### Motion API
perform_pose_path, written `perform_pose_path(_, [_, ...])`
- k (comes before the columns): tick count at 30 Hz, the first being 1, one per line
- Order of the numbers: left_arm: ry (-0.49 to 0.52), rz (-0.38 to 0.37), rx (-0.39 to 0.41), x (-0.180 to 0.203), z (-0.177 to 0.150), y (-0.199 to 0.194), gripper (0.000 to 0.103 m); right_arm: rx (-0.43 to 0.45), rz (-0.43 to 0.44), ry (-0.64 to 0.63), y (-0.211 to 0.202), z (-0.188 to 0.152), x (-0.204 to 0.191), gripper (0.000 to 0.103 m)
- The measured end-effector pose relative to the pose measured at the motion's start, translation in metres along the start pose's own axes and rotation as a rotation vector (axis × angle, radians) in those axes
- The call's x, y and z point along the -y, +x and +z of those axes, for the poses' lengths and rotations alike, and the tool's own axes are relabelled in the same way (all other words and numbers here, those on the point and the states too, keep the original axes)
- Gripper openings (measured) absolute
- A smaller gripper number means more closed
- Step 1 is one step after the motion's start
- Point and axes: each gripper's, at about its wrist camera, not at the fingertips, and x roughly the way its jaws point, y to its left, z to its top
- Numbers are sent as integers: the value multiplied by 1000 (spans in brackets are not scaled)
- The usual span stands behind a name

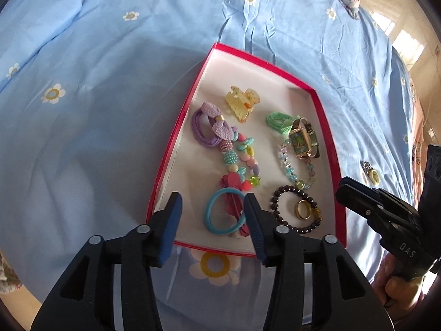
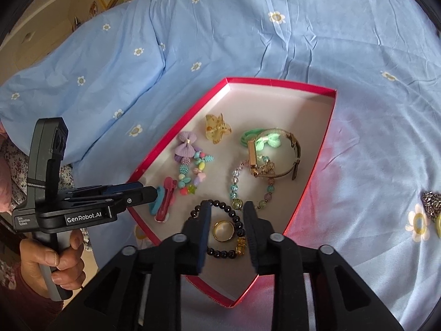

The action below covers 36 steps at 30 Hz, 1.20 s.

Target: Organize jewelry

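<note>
A shallow red cardboard box with a white inside (image 1: 329,149) is sitting on a light blue bedsheet with daisy flowers (image 1: 110,55), and both claws are hanging over its near end. The left claw (image 1: 212,220) is standing apart with nothing pinched; a round teal hair tie (image 1: 209,220) and a red hair clip (image 1: 234,207) are lying just beyond its tips, between its two fingers. Farther past it, a purple bow hair tie (image 1: 205,127), a string of pastel beads (image 1: 245,151) and a yellow see-through claw clip (image 1: 242,103) are resting in the box. The right claw (image 2: 227,230) is also standing a little apart, holding nothing; a plain gold ring (image 2: 223,230) is lying inside a black bead bracelet (image 2: 237,220), right between its fingers. Beyond it are lying a clear blue-green bead bracelet (image 2: 234,182), a gold square watch (image 2: 253,154) and a green hair tie (image 2: 249,133). To its right, outside the box, a small sparkly silver piece (image 2: 431,204) is sitting on the sheet.
</note>
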Motion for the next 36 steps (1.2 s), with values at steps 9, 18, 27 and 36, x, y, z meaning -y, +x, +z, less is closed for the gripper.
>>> perform_pose_path(9, [-21,7,95,4,-17,-17,78,94,0,39,-19,-11,4,64])
perform_pose_path(18, [-68,-2,158,2,-37,-30,91,210,-4,97,-43,-36,16,81])
perform_pose_path(27, [-18,71,198,15,-61,-37,94,239,-11,95,-53,-59,13,88])
perform_pose_path(36, [33,96,191,19,-77,-38,95,222,-95,90,-55,-69,9,91])
